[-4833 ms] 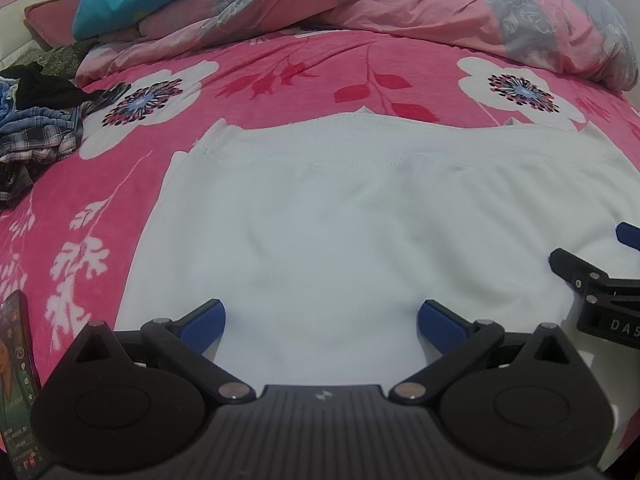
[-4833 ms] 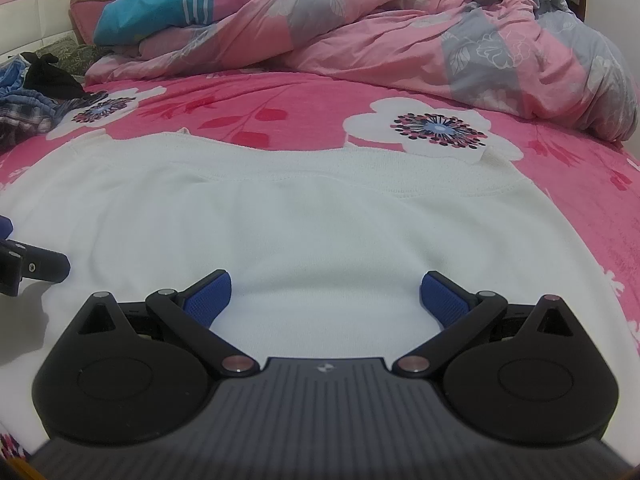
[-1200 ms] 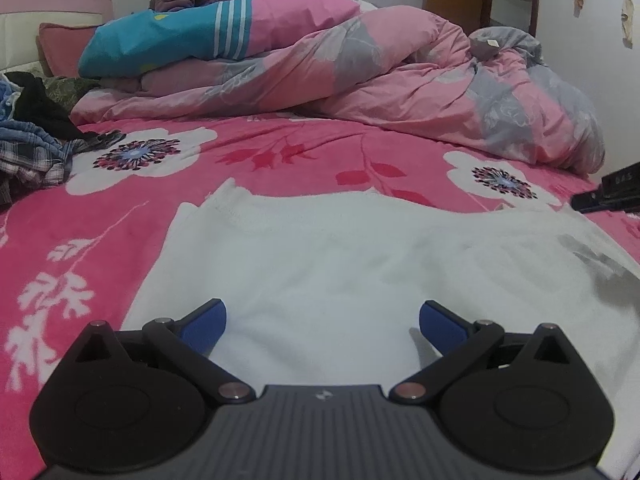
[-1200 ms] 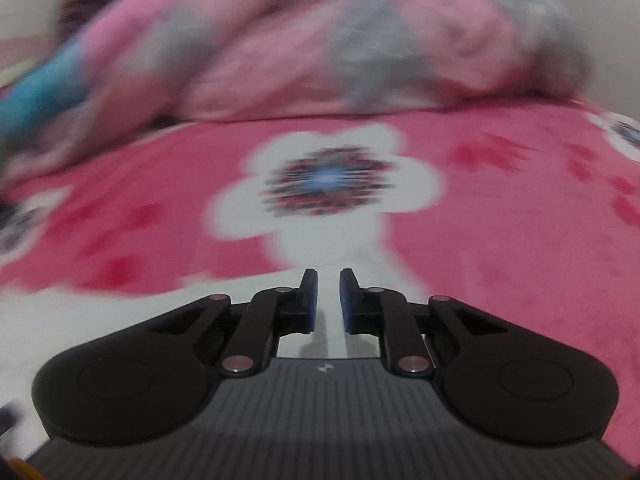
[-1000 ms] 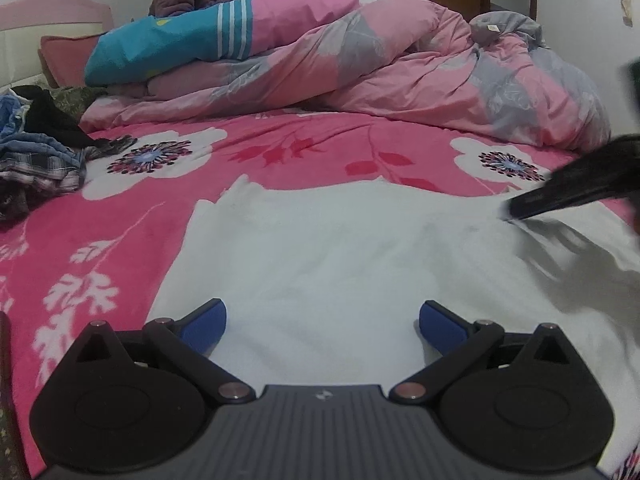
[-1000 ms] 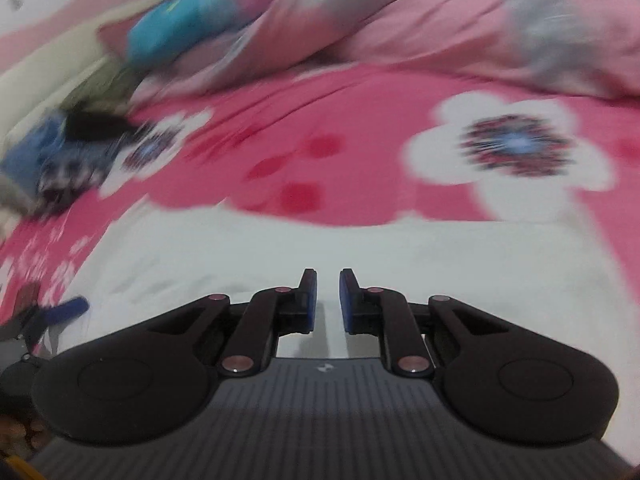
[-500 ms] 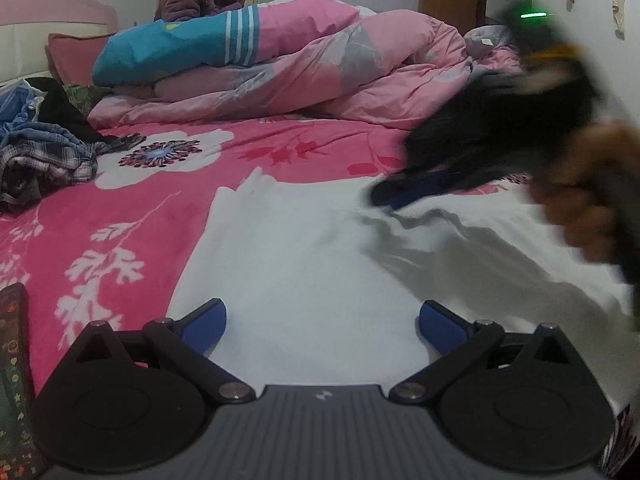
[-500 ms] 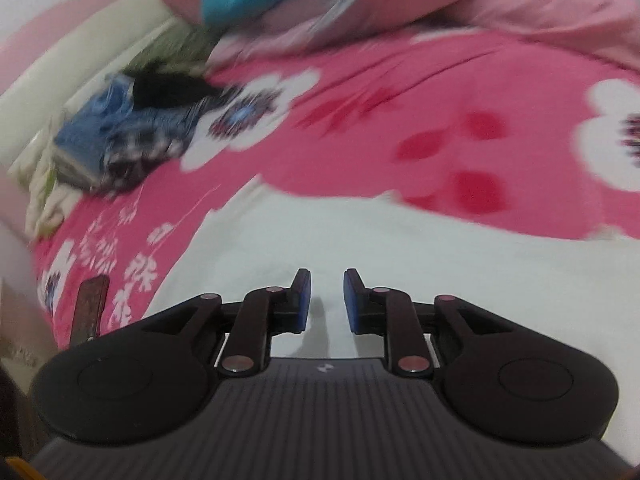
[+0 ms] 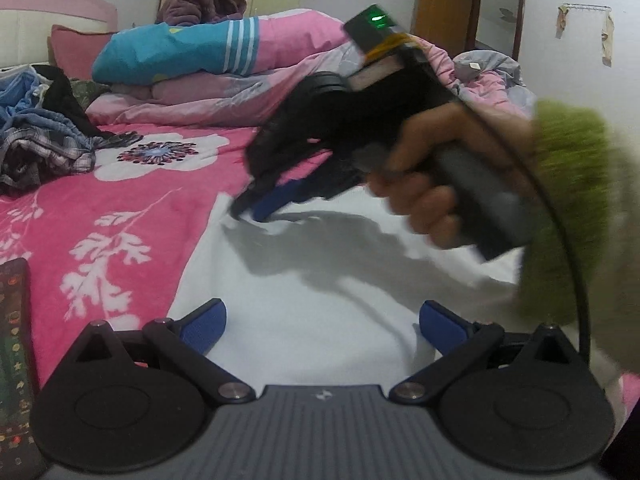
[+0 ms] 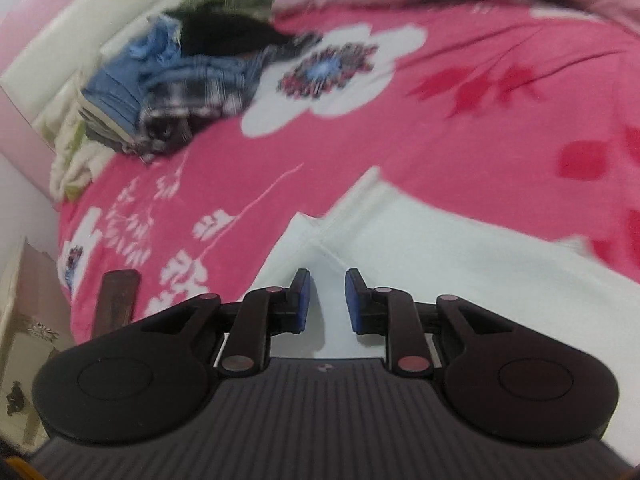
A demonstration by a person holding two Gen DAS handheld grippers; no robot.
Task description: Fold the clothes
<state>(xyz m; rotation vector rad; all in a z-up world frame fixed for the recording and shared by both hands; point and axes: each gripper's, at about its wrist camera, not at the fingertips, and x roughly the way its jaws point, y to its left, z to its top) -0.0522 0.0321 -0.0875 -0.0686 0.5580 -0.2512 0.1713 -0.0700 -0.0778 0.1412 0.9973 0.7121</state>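
Fingers of the right gripper stand slightly apart, just opening, empty above the white cotton garment spread on the pink floral bed. The left gripper gapes wide over the garment's near edge. This looks like the reach for a fold; next, the right must nip the garment's far-left corner.

Bare pink bedspread lies open beyond the white garment. A clothes pile blocks the far left; a heaped duvet blocks the back.
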